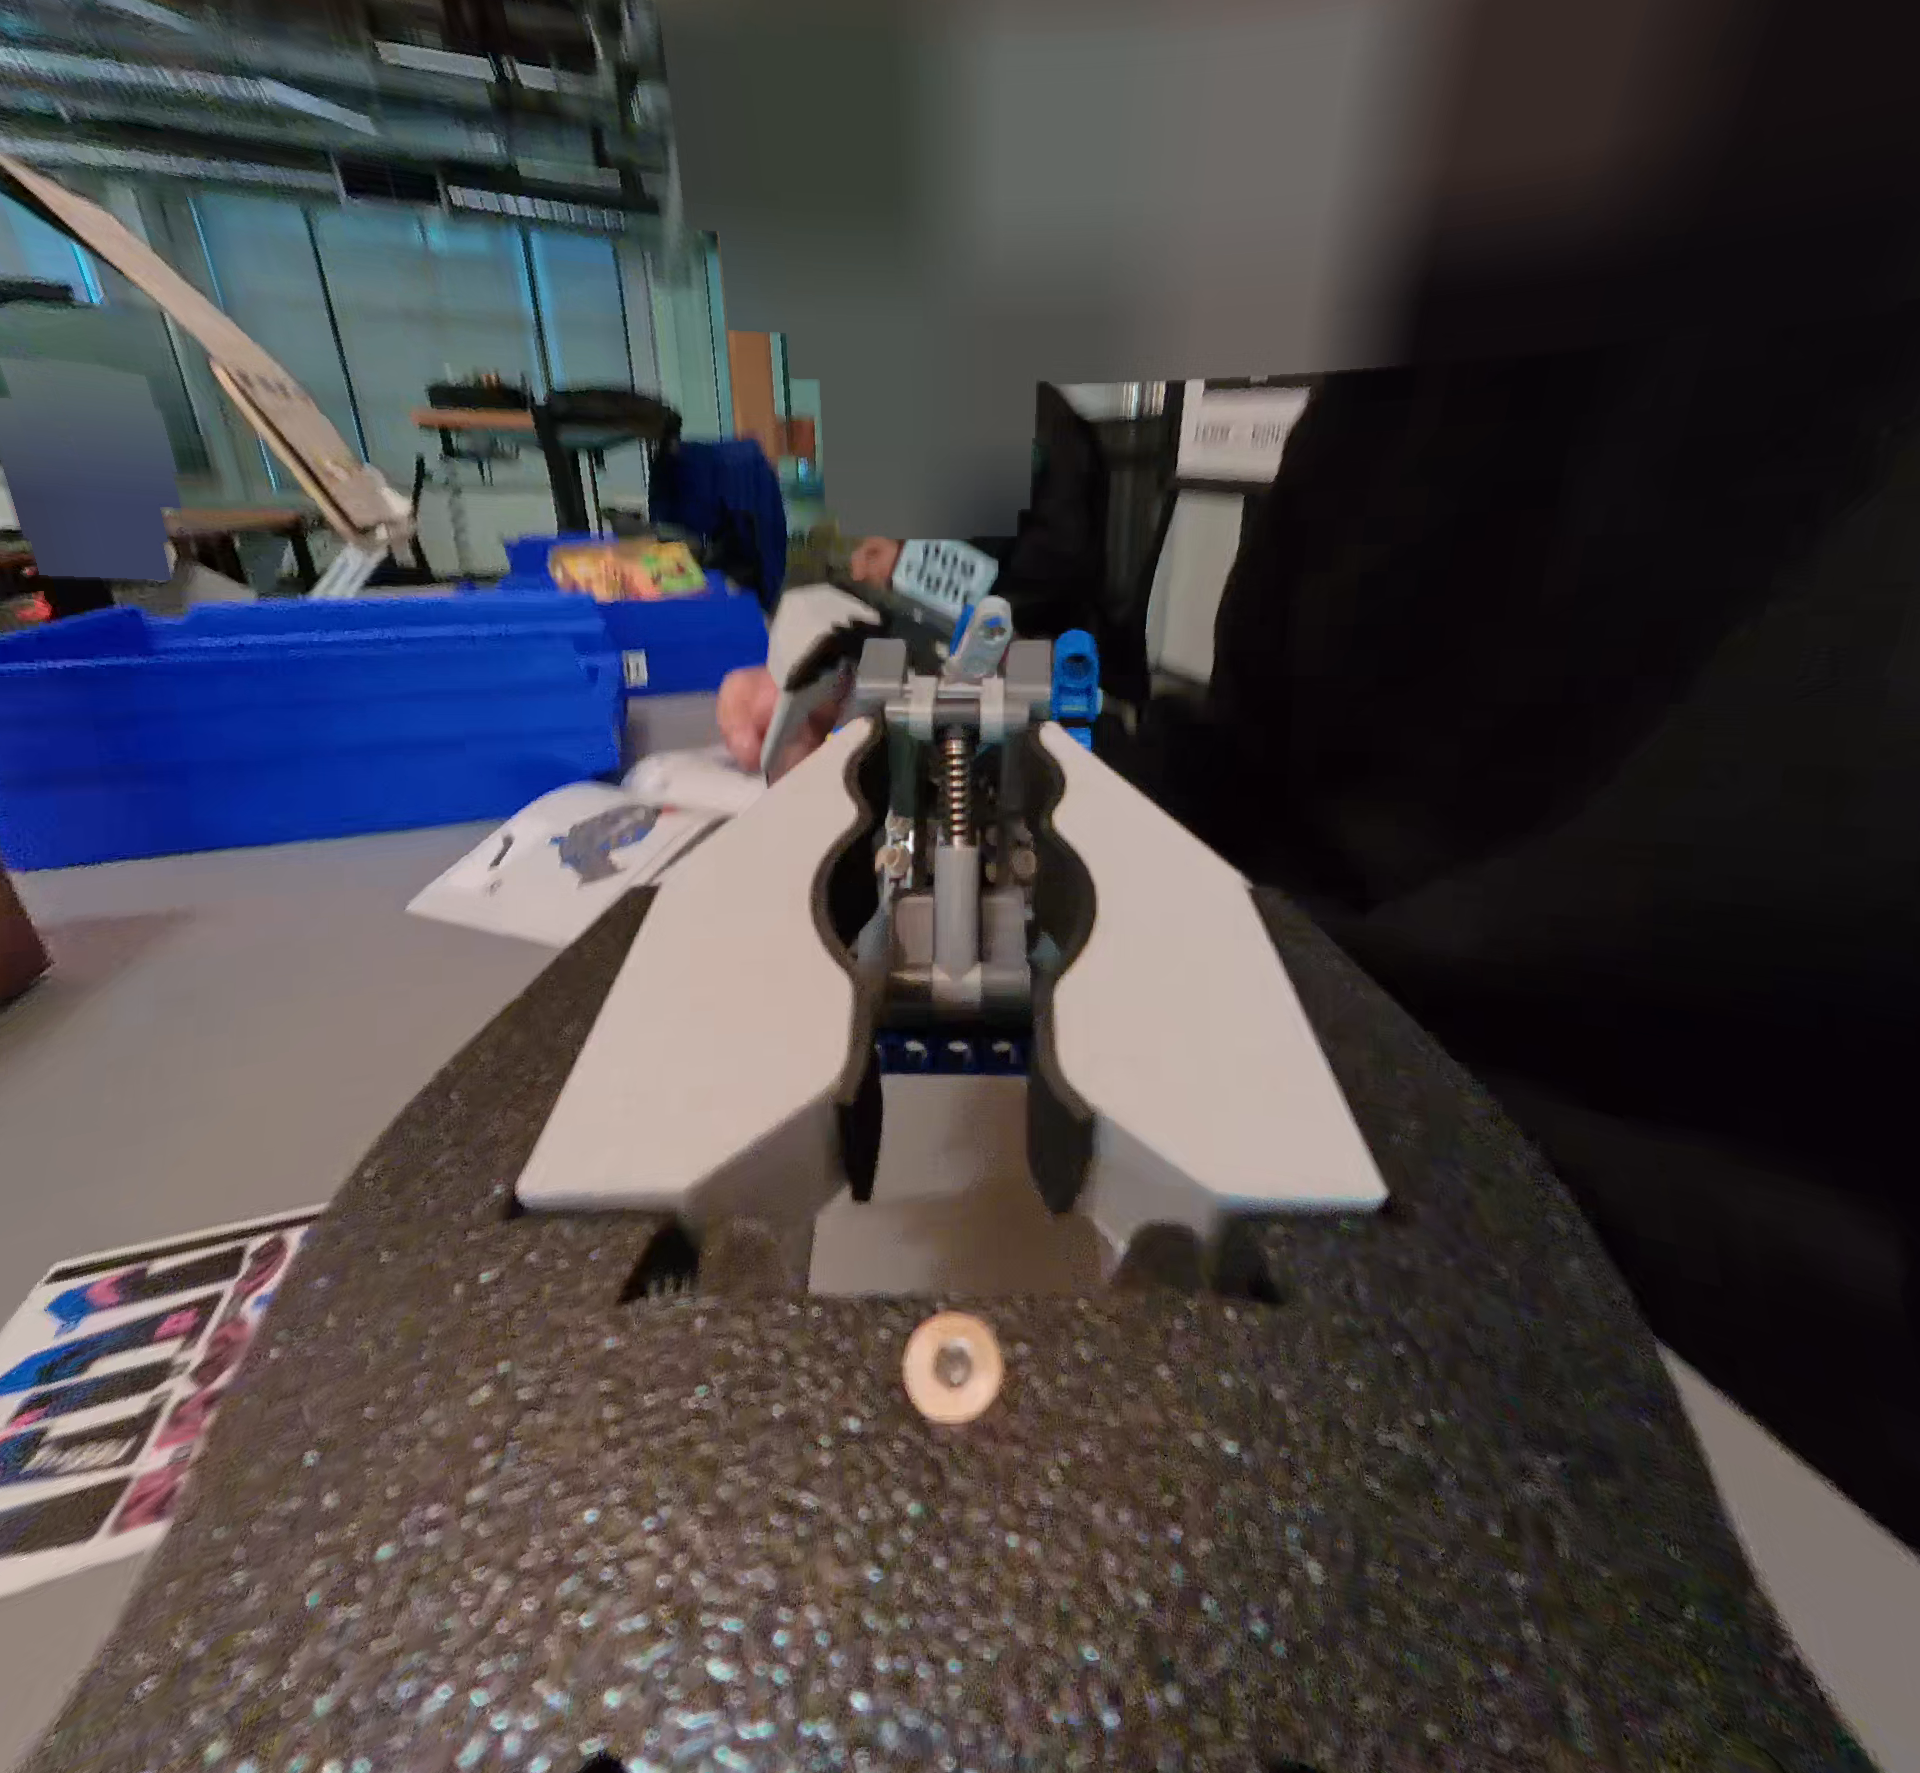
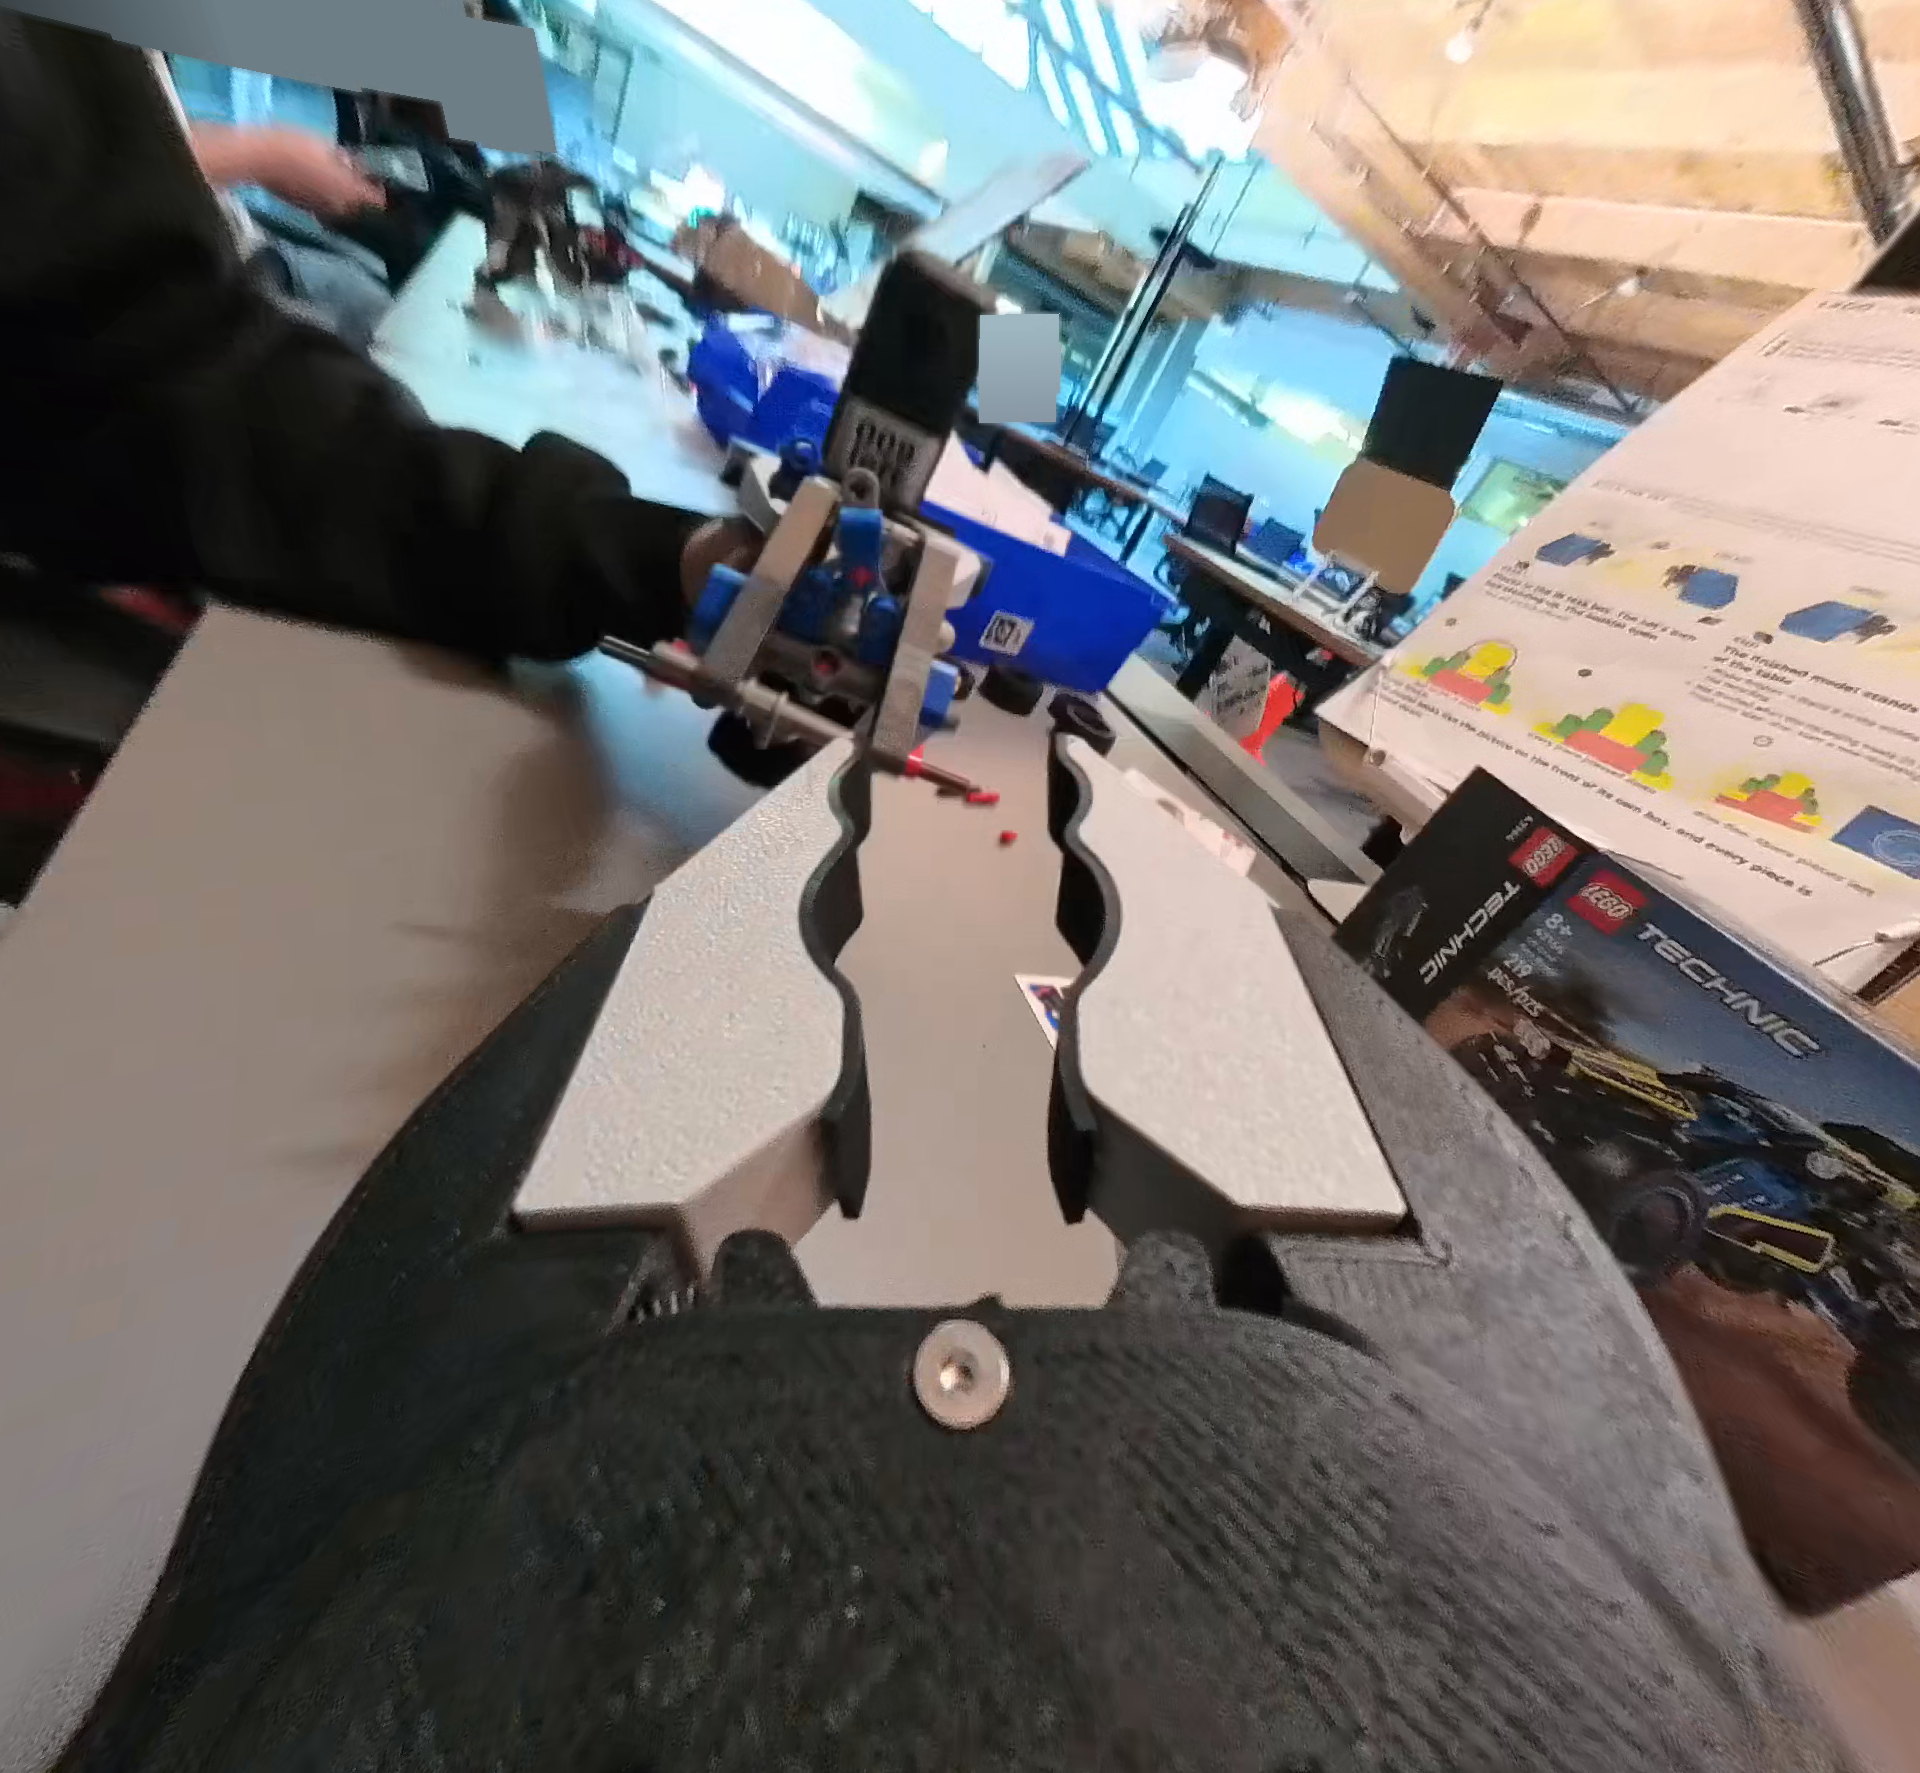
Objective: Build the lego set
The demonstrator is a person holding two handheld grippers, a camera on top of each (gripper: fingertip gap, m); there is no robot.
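Between my left gripper (image 1: 951, 736) fingers, clamped: lego assembly (image 1: 951, 850), grey frame, spring strut. Right gripper (image 2: 956, 757) parted, empty, tips beside assembly. Judged light, rigid, joints pop-prone; grip frame beams, not strut. Red pins (image 2: 982, 798) on table (image 2: 312, 892) beyond.

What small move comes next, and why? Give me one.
Probably bring the right gripper forward to a loose part, such as the small red pieces on the table just ahead. Its jaws stand open and empty, while the left gripper is shut on the grey and blue assembly, held clear of the table, so the build seems to await its next piece.
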